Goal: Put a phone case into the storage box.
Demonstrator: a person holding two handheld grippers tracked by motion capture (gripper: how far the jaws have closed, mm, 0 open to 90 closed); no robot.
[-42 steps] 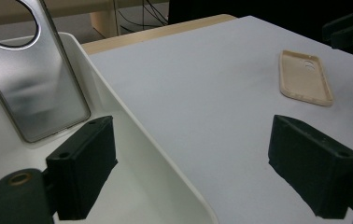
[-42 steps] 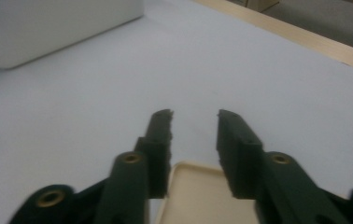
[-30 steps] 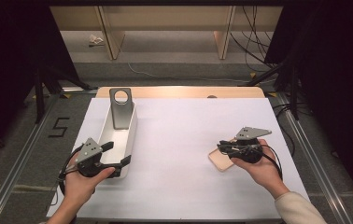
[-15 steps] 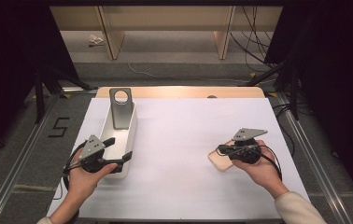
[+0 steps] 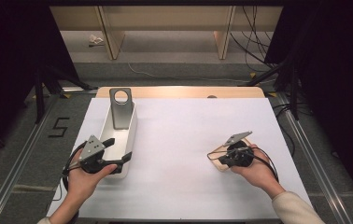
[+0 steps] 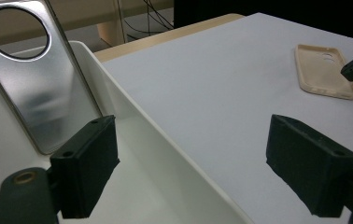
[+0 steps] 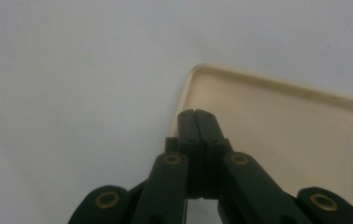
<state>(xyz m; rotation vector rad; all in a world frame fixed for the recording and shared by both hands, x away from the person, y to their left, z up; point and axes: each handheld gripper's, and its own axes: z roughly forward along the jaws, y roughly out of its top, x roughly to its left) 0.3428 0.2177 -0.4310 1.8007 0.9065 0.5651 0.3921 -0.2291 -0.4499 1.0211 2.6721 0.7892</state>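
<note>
The right gripper (image 7: pixel 197 114) is sitting clenched tight, its jaws having just been closing, tips meeting at the edge of the cream phone case (image 7: pixel 277 130); whether they are pinching its rim is hard to make out, since the tips are covering it. The left gripper (image 6: pixel 198 163) is hanging spread wide, straddling the white bin's wall (image 6: pixel 132 140), a silver phone (image 6: pixel 39 88) leaning beyond.
</note>
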